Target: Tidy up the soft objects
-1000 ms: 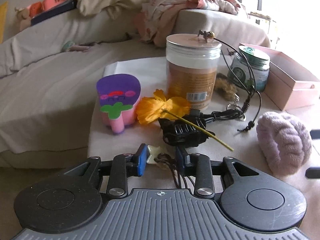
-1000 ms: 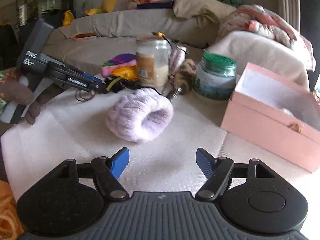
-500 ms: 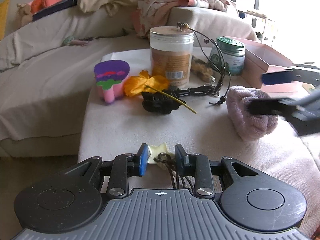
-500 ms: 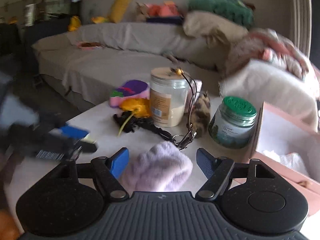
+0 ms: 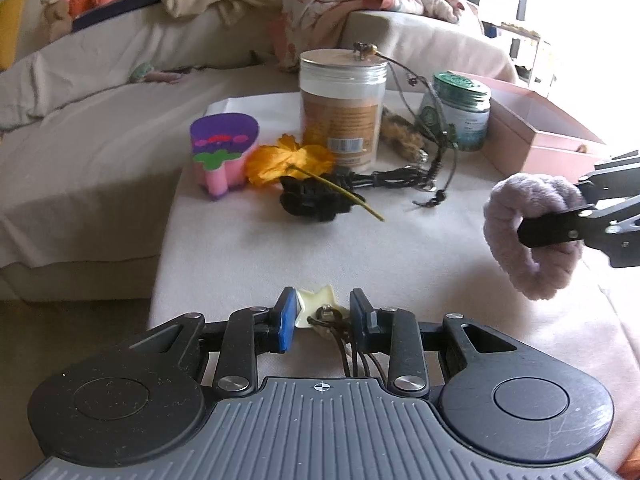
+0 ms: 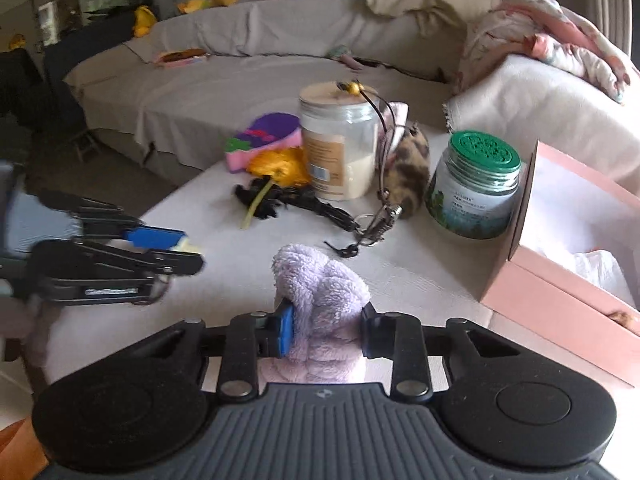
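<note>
My right gripper [image 6: 325, 330] is shut on a fluffy lilac scrunchie [image 6: 320, 288] and holds it above the table; the scrunchie also shows in the left wrist view [image 5: 532, 232]. My left gripper [image 5: 323, 320] is shut on a small cream star-shaped charm [image 5: 318, 306] with brown cords hanging from it, low over the table's near edge; it shows at the left of the right wrist view [image 6: 176, 252]. An open pink box [image 6: 576, 248] stands at the right.
On the cloth-covered table [image 5: 280, 260] stand a clear jar [image 5: 342, 108], a green-lidded jar [image 5: 458, 110], a purple-pink foam piece [image 5: 222, 152], an orange flower [image 5: 288, 158], a black tangle [image 5: 316, 196], a leopard-print scrunchie [image 6: 410, 176] and a corded bracelet [image 5: 436, 156]. A sofa lies behind.
My right gripper closed on the lilac scrunchie and lifted it off the table. My left gripper, still holding the charm, drew back toward the table's near edge.
</note>
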{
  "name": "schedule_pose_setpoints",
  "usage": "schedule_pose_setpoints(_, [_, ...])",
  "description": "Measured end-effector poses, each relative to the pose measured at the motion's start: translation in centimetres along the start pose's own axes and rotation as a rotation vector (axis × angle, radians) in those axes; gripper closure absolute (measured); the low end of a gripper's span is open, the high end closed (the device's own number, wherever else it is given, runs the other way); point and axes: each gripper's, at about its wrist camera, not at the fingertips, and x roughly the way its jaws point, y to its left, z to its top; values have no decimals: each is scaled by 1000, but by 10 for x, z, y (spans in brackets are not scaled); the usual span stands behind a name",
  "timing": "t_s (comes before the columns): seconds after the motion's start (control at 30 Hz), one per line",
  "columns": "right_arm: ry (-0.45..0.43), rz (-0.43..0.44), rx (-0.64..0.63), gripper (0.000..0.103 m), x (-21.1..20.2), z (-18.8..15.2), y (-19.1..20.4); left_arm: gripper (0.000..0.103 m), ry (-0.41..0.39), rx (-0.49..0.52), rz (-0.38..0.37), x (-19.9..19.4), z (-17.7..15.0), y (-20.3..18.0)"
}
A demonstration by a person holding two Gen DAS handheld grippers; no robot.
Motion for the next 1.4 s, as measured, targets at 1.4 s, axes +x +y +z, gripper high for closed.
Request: schedule_pose_setpoints(1.4, [-267, -220, 467, 46, -83, 38, -253, 71, -105, -57, -531, 76, 218, -134])
